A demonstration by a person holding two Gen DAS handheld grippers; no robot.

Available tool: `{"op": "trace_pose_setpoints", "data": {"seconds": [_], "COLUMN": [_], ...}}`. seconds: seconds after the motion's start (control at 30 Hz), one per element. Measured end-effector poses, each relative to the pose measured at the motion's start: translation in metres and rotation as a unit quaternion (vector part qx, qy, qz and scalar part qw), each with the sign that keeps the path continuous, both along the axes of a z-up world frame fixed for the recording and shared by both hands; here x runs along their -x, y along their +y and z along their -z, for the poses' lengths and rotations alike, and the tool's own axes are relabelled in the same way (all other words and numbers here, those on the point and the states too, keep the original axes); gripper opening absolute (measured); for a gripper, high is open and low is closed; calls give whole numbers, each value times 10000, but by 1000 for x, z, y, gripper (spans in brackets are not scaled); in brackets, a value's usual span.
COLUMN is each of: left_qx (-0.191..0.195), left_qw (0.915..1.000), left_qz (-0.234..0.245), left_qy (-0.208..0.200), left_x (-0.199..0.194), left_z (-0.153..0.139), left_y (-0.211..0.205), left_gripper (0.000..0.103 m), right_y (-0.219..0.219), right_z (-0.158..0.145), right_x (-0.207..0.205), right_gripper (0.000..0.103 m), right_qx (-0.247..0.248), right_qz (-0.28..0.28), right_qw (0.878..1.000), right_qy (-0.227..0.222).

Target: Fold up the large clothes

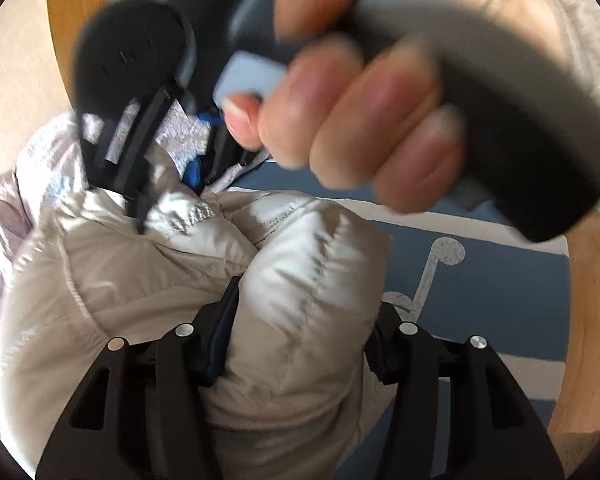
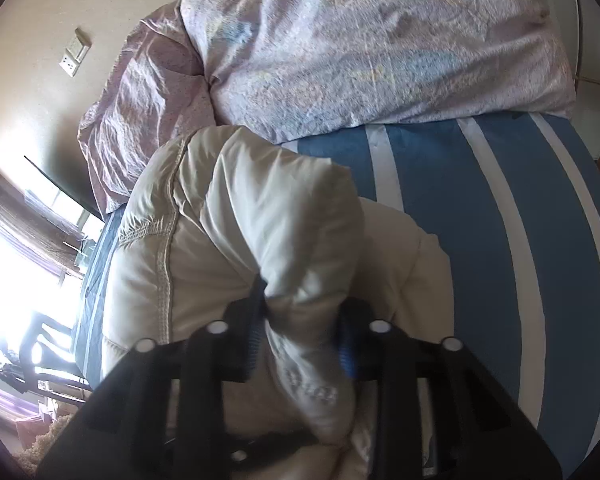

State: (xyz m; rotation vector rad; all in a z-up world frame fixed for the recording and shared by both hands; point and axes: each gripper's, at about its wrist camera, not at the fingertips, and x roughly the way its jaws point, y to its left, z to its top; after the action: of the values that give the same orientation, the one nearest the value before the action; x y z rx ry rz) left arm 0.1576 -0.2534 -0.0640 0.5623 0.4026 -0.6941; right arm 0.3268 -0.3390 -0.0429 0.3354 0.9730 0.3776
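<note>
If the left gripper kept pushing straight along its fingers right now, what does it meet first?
More of the puffy beige jacket the left gripper already pinches; just past that fold, probably the hand holding the right gripper, though depth is unclear.

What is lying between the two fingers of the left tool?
A thick fold of the beige puffer jacket fills the gap of the left tool, with the fingers pressing on it. The left wrist view shows this.
</note>
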Motion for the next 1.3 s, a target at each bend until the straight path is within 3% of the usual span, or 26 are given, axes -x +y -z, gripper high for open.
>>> {"op": "trace_pose_setpoints", "data": {"seconds": [0.23, 0.33, 0.4, 0.57, 0.73, 0.97, 1.13, 1.3], "left_qx": [304, 818, 1236, 1599, 1964, 1839, 1454, 1027], "left_qw": [9992, 9966, 9912, 9766, 9635, 9602, 9635, 9680], "left_qz": [197, -47, -407, -1382, -1640, -1817, -1853, -1983], "left_qy": [-188, 58, 227, 406, 784, 1055, 1270, 1142], "left_x": [40, 31, 8, -59, -105, -135, -145, -144], "left_z": [-48, -81, -104, -117, -111, -88, -68, -51], "left_y": [68, 115, 148, 191, 201, 178, 159, 143], "left_gripper": [55, 63, 67, 69, 69, 69, 69, 69], "right_y": [0, 6, 11, 16, 16, 13, 13, 15], "right_z": [5, 4, 5, 8, 7, 11, 15, 20], "right_x": [1, 5, 8, 13, 15, 17, 17, 17], "right_gripper": [20, 20, 20, 20, 21, 24, 25, 26], "right_qx": [301, 621, 855, 1128, 1155, 1151, 1171, 1241], "right_qz": [139, 150, 171, 259, 335, 448, 451, 473], "right_qw": [9992, 9971, 9947, 9904, 9892, 9882, 9873, 9853], "right_qy": [-205, -403, -545, -760, -841, -908, -977, -1073]}}
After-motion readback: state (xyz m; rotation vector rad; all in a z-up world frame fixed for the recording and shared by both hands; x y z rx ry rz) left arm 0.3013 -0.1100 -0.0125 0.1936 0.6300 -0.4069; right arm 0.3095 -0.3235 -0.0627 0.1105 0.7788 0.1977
